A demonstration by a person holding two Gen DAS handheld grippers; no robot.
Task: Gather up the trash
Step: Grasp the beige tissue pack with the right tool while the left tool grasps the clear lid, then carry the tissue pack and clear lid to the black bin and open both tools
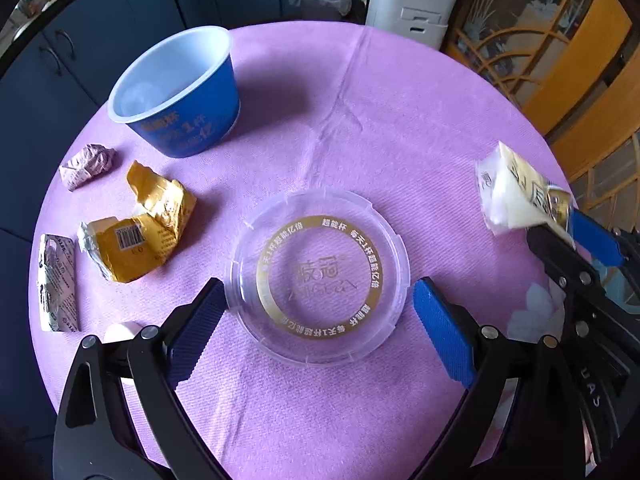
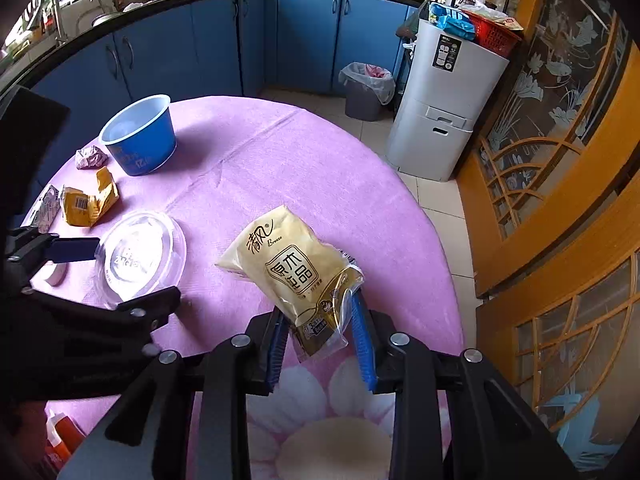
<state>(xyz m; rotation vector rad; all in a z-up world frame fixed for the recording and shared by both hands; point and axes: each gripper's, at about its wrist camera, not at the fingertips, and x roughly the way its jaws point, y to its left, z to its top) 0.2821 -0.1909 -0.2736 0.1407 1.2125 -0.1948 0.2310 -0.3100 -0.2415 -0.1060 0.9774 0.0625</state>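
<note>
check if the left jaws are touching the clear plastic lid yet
Cannot tell. In the left wrist view the open left gripper straddles the clear lid, with its left pad right at the rim; no view shows plain contact or a gap.

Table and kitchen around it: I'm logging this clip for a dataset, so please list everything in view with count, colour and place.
Tablecloth: one, pink-purple, over the round table.
Cup: one, blue with white inside, upright, far left of table.
Clear lid: one, transparent with gold ring, flat at centre.
Yellow wrapper: one, torn, crumpled, left of the lid.
Pink wrapper: one, crumpled, near the cup.
Silver sachet: one, at the left edge.
Tissue pack: one, cream, lifted over the table.
Bin: one, grey with white liner, on the floor.
White unit: one, beside the bin.
Cabinets: blue, along the wall.
Left gripper: open, astride the lid.
Right gripper: shut on the tissue pack.
</note>
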